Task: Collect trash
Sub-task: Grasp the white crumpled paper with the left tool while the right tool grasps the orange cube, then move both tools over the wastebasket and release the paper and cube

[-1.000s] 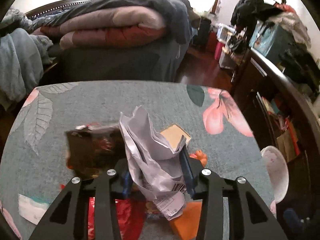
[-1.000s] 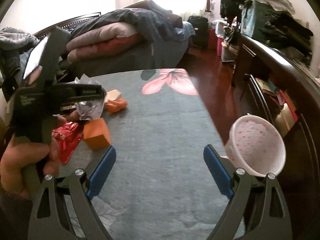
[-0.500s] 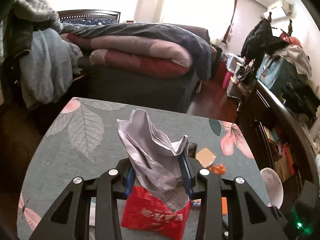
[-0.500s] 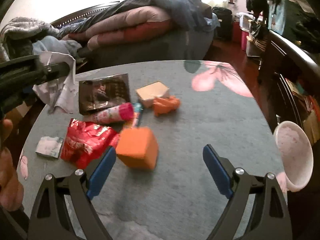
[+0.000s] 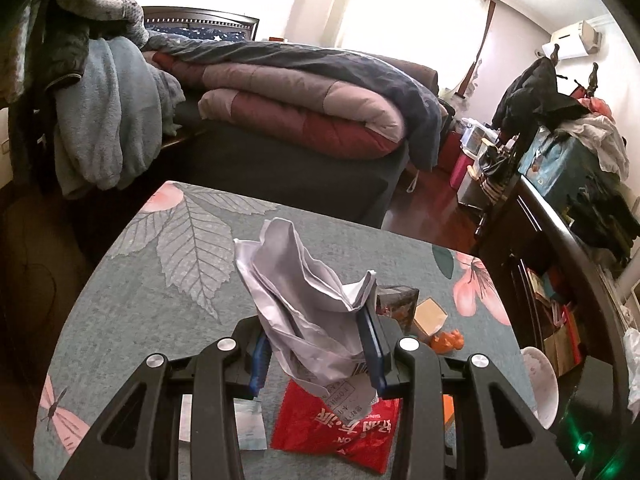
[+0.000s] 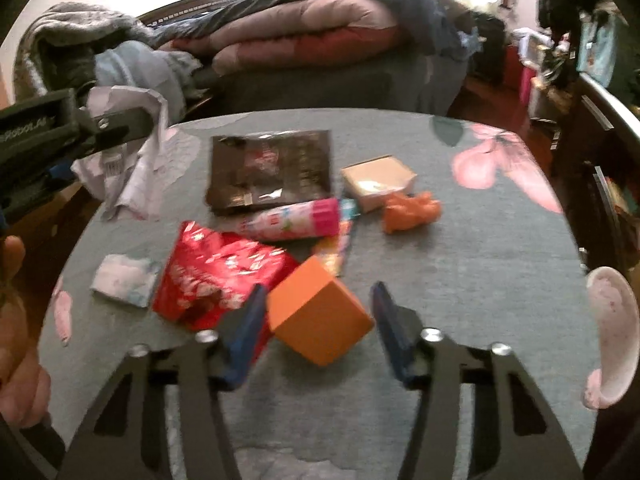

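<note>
My left gripper [image 5: 316, 354] is shut on a crumpled white paper [image 5: 304, 300] and holds it above the table; the paper also shows in the right wrist view [image 6: 128, 152]. My right gripper [image 6: 318, 324] is open, its jaws on either side of an orange box [image 6: 318, 322], not touching it. On the table lie a red snack bag [image 6: 212, 276], a dark wrapper [image 6: 272, 170], a pink tube [image 6: 296, 220], a tan box [image 6: 378, 180], an orange crumpled scrap [image 6: 412, 210] and a small white packet [image 6: 124, 280].
A pink-white bin [image 6: 612, 332] stands off the table's right edge, also in the left wrist view [image 5: 540, 384]. The grey floral tablecloth [image 6: 460, 280] covers the table. A bed with folded quilts [image 5: 300, 104] lies behind. A dark cabinet [image 5: 560, 240] is on the right.
My left gripper lifted the paper up and back to the left. My right gripper swung left toward the trash, narrowed, and now straddles the orange box.
</note>
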Demonstrator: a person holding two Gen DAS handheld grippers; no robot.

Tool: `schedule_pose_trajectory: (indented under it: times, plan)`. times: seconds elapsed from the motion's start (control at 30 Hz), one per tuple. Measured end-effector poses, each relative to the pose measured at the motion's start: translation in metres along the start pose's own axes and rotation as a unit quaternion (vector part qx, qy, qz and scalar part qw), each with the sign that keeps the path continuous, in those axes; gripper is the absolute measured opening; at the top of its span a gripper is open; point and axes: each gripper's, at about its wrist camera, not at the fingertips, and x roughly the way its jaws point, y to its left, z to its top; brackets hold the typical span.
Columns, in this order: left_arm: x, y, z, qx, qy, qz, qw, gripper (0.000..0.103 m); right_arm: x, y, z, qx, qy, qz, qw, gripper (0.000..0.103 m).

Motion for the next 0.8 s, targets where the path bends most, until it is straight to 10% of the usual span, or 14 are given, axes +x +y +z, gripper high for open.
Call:
schedule_pose_trajectory:
  times: [0.8]
  plan:
    - [-0.040,-0.060,-0.009,0.054,-0.017,-0.032,0.9979,0.039,-0.072,-0.053,-0.034,0.051,-0.055,-0.035,0.997,0.052]
